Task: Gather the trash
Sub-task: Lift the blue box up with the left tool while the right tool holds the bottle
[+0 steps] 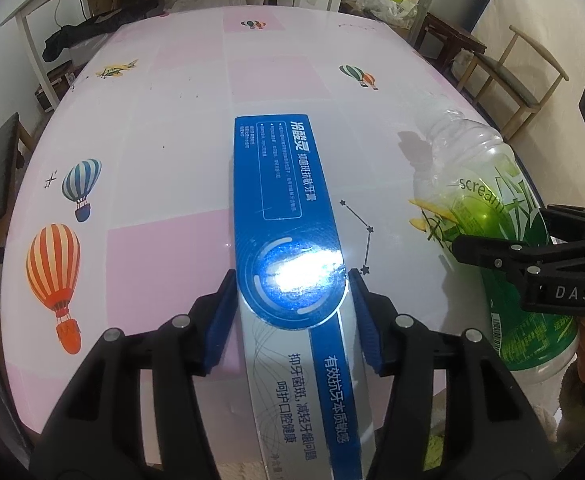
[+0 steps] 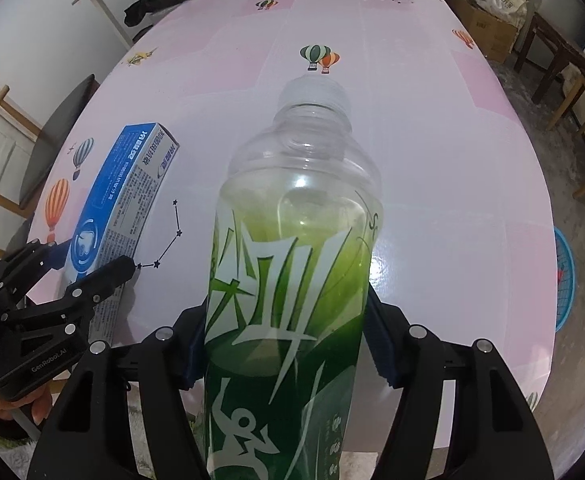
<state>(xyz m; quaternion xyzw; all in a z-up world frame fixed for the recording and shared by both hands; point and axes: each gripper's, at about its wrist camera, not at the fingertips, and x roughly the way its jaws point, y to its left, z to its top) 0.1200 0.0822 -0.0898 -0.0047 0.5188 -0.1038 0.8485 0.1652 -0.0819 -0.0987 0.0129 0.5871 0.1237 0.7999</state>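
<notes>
A long blue and white toothpaste box [image 1: 276, 184] lies on the pink balloon-print table [image 1: 164, 92]. My left gripper [image 1: 292, 280] is shut on its near half, with a blue pad pressed against each long side. To the right lies an empty clear bottle with a green label [image 2: 292, 220], its capless neck pointing away. My right gripper [image 2: 288, 308] is shut on the bottle's labelled body. The bottle [image 1: 488, 200] and the right gripper [image 1: 508, 232] also show in the left wrist view. In the right wrist view the box [image 2: 124, 188] and the left gripper [image 2: 92, 258] appear at the left.
Wooden chairs [image 1: 520, 84] stand along the table's right side and a dark chair [image 2: 56, 128] on its left. Beyond the far edge are a cardboard box [image 2: 488, 28] and plastic bags. A blue basket [image 2: 564, 280] sits on the floor at right. A hand [image 2: 8, 408] holds the left gripper.
</notes>
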